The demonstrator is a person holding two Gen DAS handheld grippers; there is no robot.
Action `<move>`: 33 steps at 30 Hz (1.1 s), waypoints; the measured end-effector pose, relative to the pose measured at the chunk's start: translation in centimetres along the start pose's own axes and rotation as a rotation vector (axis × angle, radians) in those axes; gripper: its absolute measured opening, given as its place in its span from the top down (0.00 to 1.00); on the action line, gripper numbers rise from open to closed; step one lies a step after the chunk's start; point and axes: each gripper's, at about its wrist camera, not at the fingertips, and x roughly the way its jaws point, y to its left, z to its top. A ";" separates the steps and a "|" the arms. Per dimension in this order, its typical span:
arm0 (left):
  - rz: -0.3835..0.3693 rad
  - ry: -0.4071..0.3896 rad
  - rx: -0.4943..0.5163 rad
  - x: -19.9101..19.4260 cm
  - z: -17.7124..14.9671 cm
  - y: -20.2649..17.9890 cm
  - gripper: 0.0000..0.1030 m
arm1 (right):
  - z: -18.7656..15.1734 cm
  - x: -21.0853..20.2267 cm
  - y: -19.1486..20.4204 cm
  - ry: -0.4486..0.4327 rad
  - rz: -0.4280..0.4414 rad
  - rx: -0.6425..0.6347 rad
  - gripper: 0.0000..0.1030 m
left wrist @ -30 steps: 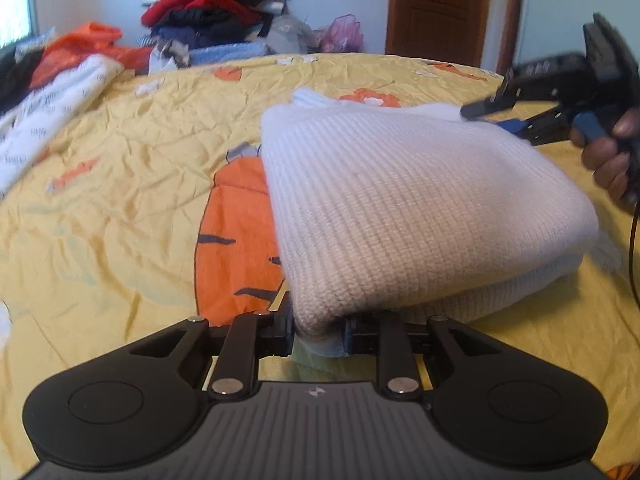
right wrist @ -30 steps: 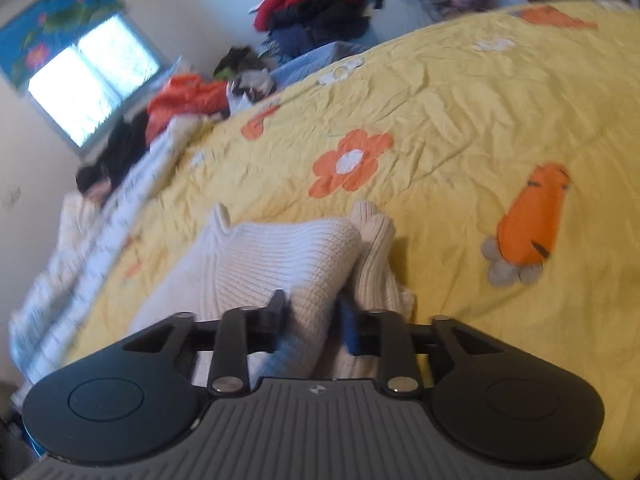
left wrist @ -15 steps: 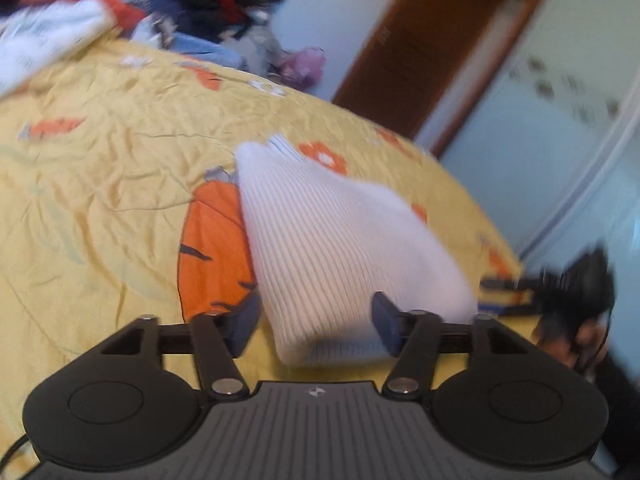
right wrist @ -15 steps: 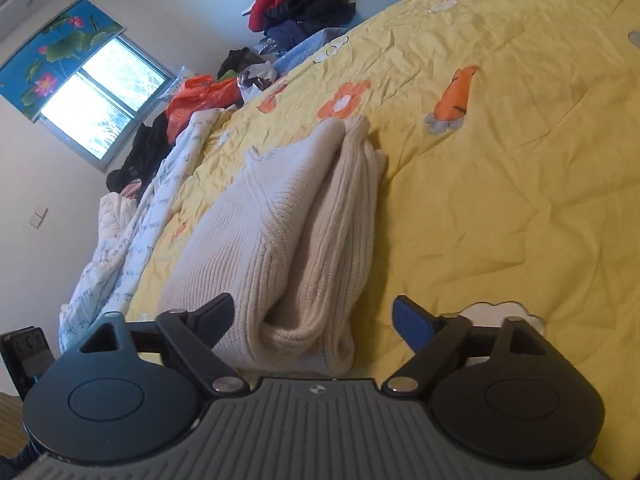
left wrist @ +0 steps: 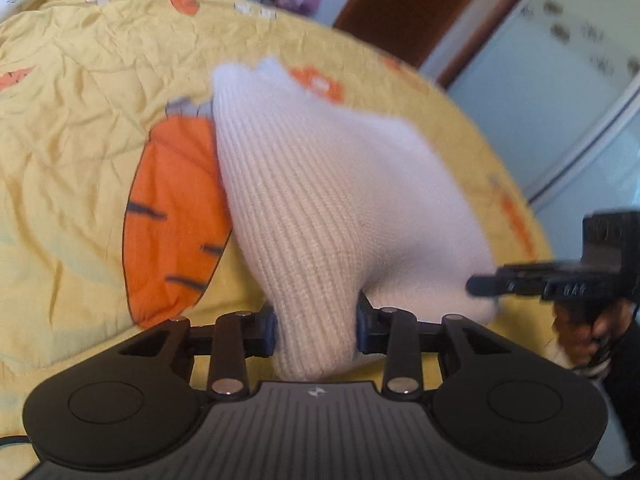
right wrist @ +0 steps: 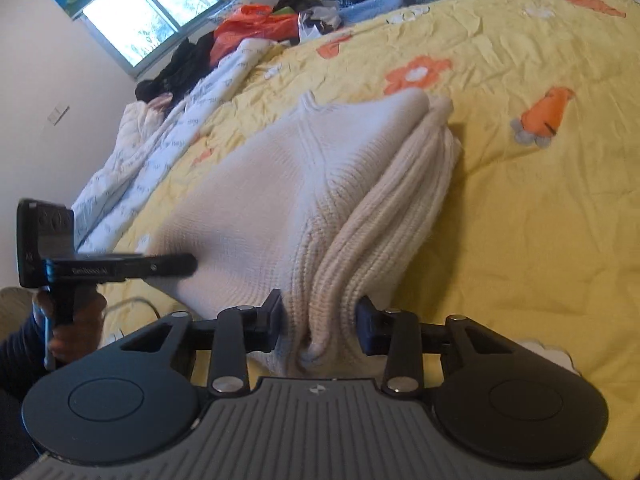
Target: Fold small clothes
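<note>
1. Left wrist view: the left gripper [left wrist: 316, 330] has just been closing and now pinches a near corner of the folded cream ribbed knit sweater [left wrist: 320, 200].
2. Right gripper [right wrist: 320, 326] has likewise just closed, clamping the sweater's stacked folded edges.
3. Sweater lies on the bed's yellow carrot-and-flower printed quilt [right wrist: 520, 220].
</note>
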 end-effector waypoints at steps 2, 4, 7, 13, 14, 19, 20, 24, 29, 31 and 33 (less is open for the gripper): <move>0.007 -0.013 -0.011 0.5 -0.3 0.5 0.61 | -0.8 0.7 -2.3 -0.005 0.075 0.079 0.60; -0.041 -0.012 -0.035 -0.8 0.3 1.1 0.55 | -0.8 0.5 -3.1 -0.041 0.100 0.154 0.48; -0.108 -0.040 -0.027 -3.5 1.5 2.2 0.48 | 0.1 -1.1 -2.8 -0.076 0.088 0.155 0.29; -0.130 -0.206 -0.111 -3.5 6.8 5.0 0.17 | 5.9 -2.2 -5.9 -0.276 0.054 0.201 0.00; -0.124 -0.194 -0.128 -1.9 8.0 5.4 0.17 | 7.4 -1.0 -6.8 -0.269 0.057 0.219 0.01; -0.088 -0.075 -0.176 6.0 12.1 7.0 0.16 | 12.2 6.1 -9.1 -0.161 0.004 0.238 0.02; -0.116 -0.061 -0.197 7.1 12.6 7.4 0.17 | 12.8 7.8 -9.0 -0.127 -0.008 0.238 0.02; -0.047 -0.078 -0.164 7.8 14.1 6.2 0.76 | 13.9 10.9 -8.0 -0.085 -0.002 0.173 0.56; 0.043 -0.203 0.057 4.7 15.8 2.8 0.80 | 15.8 9.1 -6.1 -0.150 0.080 0.081 0.67; 0.056 -0.214 0.050 5.2 18.1 3.3 0.80 | 17.6 8.7 -6.1 -0.203 0.086 0.069 0.67; 0.101 -0.189 0.042 7.3 20.0 4.1 0.77 | 19.9 10.0 -7.0 -0.217 0.059 0.094 0.67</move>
